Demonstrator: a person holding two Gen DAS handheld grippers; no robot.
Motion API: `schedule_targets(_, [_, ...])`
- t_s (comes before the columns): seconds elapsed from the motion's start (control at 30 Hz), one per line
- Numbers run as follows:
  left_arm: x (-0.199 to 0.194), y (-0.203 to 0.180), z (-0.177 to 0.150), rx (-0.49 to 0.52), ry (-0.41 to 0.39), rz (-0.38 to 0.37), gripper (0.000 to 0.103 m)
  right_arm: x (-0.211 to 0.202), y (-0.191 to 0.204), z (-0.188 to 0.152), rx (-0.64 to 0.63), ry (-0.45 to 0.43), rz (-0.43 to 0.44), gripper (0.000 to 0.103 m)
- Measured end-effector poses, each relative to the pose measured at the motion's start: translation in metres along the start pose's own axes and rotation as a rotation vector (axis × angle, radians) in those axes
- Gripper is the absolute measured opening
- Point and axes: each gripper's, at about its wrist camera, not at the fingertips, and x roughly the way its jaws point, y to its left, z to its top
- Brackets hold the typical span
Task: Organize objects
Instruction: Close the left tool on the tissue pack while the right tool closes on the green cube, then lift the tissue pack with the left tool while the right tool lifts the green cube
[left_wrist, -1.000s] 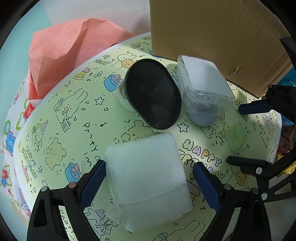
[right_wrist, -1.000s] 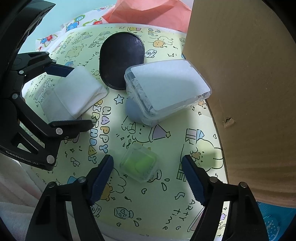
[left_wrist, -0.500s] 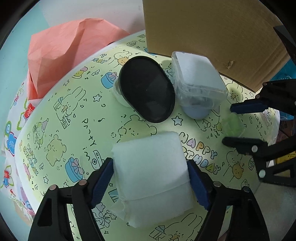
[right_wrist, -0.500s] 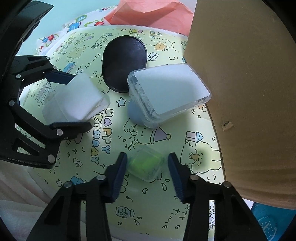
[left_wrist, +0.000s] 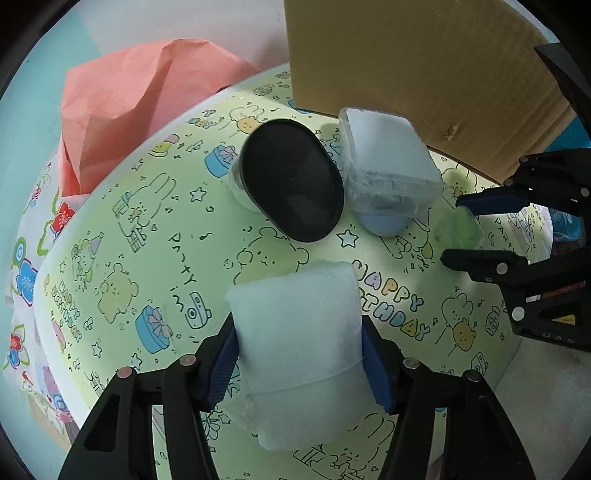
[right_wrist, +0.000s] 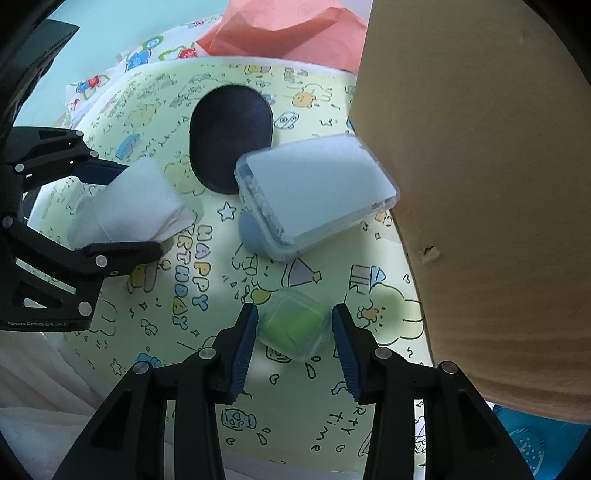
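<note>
My left gripper (left_wrist: 299, 365) is shut on a white foam pad (left_wrist: 299, 354), whose sides bulge under the blue pads; it also shows in the right wrist view (right_wrist: 136, 206). My right gripper (right_wrist: 293, 332) is shut on a small clear box with green contents (right_wrist: 293, 326), seen from the left wrist view (left_wrist: 460, 229) too. A black oval lid (left_wrist: 291, 184) and a clear rectangular container with a white lid (left_wrist: 388, 162) resting on a blue round object (left_wrist: 384, 223) lie on the yellow-green party-print table cover (left_wrist: 147, 240).
A large brown cardboard sheet (left_wrist: 424, 66) stands at the back right, close to the clear container. Crumpled pink paper (left_wrist: 140, 110) sits at the back left. The table edge runs along the near side in the right wrist view (right_wrist: 258, 461).
Both grippers have closed: the left on the foam pad, squeezing it narrower, the right on the small green box. Both views have pulled back and up slightly from the table.
</note>
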Motion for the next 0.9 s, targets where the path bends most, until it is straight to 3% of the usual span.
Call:
schedule_targets(0.23, [-0.017, 0.0, 0.0, -0.007, -0.023, 0.007, 0.062, -0.014, 0.003, 0.007, 0.0, -0.039, 0.003, 0.045])
schedule_targets(0.33, [-0.026, -0.002, -0.001, -0.007, -0.04, 0.001, 0.062, -0.014, 0.013, 0.031, -0.01, -0.056, 0.002, 0.045])
schedule_targets(0.47, [-0.037, 0.006, 0.012, -0.005, -0.056, 0.022, 0.062, -0.032, 0.004, 0.021, -0.017, -0.073, 0.002, 0.045])
schedule_targets(0.57, [-0.038, -0.022, 0.028, -0.01, -0.067, 0.034, 0.062, -0.04, 0.004, 0.021, -0.022, -0.085, -0.005, 0.045])
schedule_targets(0.67, [-0.056, -0.024, 0.014, -0.013, -0.079, 0.045, 0.062, -0.043, 0.007, 0.025, -0.028, -0.11, -0.014, 0.045])
schedule_targets(0.9, [-0.067, -0.023, 0.021, -0.012, -0.098, 0.087, 0.062, -0.061, 0.006, 0.023, -0.03, -0.147, -0.026, 0.045])
